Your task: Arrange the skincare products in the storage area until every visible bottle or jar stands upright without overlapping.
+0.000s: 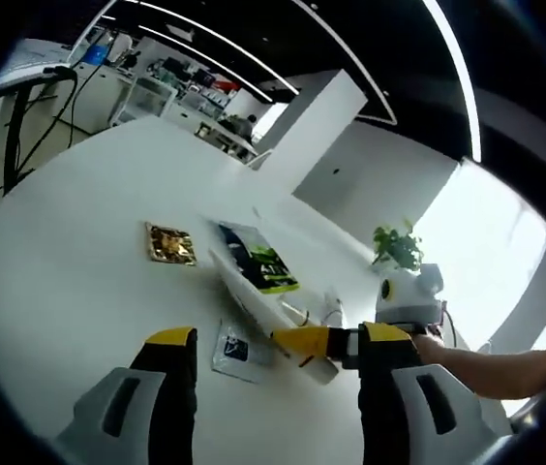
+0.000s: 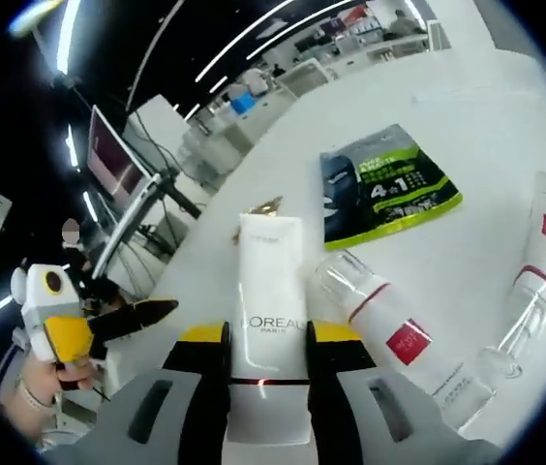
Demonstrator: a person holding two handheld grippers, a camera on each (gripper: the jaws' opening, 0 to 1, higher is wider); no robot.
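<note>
Gripping a white L'Oreal tube (image 2: 271, 310) between its yellow-tipped jaws, the right gripper (image 2: 269, 358) holds it low by the wide crimped end, cap end pointing away over the white table (image 2: 467, 116); prob. held there so it can be tipped up and stood on its cap w/o sliding out. Beside the tube, just to one side, a clear-capped white bottle w/ red label (image 2: 389, 334) lies flat, and further out a second slim white bottle w/ red band (image 2: 532, 276) also lies flat; neither upright yet, so the task looks early. Beyond the tube a green-black sachet (image 2: 384, 189) lies flat on the table, w/ a small gold packet (image 2: 263, 205) peeking past the tube's far end. In the right gripper view the left gripper (image 2: 147, 315) hangs off to the side in a person's hand, well apart from the tube, jaws parted, holding nothing. The left gripper view agrees: its own jaws spread wide, empty, above the table (image 1: 79, 281), w/ the tube (image 1: 254, 291) seen edge-on in the right gripper (image 1: 317, 344) ahead. Around the tube there: sachet (image 1: 258, 257) behind, gold packet (image 1: 170, 244) apart, a small clear packet w/ dark label (image 1: 234, 349) near. Risk, imo: a soft tube may flop when stood.
</note>
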